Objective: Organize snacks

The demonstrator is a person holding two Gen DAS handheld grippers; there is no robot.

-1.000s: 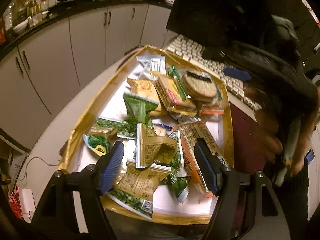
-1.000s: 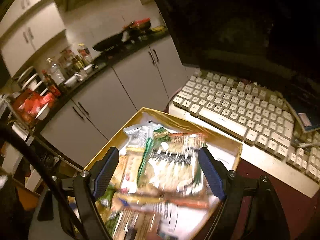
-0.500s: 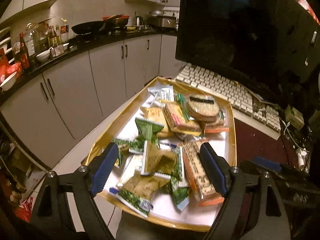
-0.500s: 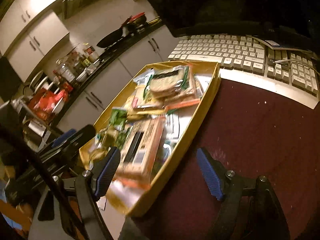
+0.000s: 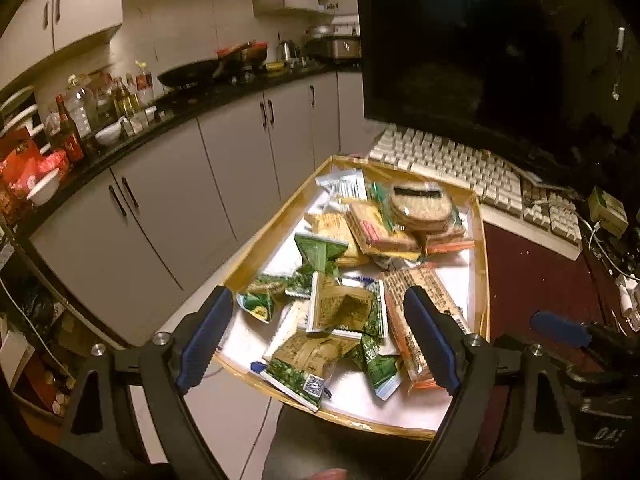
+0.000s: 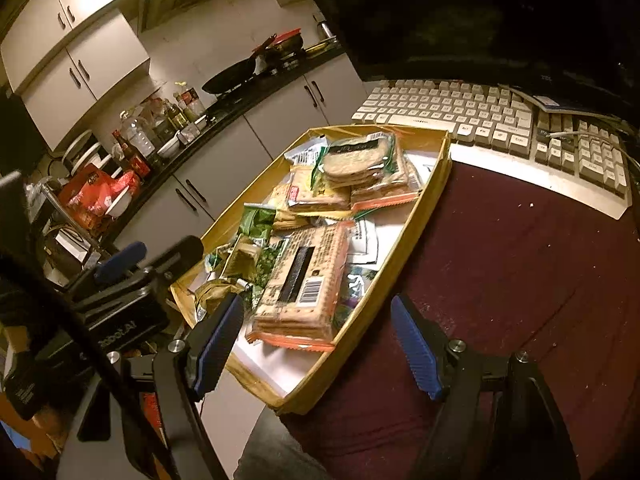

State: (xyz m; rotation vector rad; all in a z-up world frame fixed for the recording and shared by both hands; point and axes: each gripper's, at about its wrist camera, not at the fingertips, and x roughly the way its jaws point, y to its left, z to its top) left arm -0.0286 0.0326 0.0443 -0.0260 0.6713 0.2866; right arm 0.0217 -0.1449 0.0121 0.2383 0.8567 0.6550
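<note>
A shallow gold-rimmed tray (image 5: 482, 264) of snack packets sits at the left edge of a dark red counter (image 6: 520, 264), its long left side hanging out past the counter edge over open floor in front of pale kitchen cabinets (image 5: 168, 208). The tray's far end lies just beside a white keyboard (image 6: 472, 116), which stands below a dark monitor (image 5: 480, 40).

Inside the tray, a stack of round cracker packets (image 5: 420, 206) fills the far end. Green and tan packets (image 5: 340, 308) lie jumbled across the middle and near end. A long cracker packet with an orange border (image 6: 304, 280) lies along the tray's right wall. White tray floor shows bare at the near corners.

The left gripper (image 5: 316, 340) hovers above the tray's near end, its jaws spread wide after just opening further, with nothing pressed between the blue pads; packets lie below the gap. The right gripper (image 6: 316, 340) hovers over the tray's near right corner, jaws also wide and holding nothing, having just narrowed slightly. Its left pad is over the tray and its right pad over the counter, so the tray's right wall runs between them.

To the right of the tray the counter lies open as far as the keyboard.
</note>
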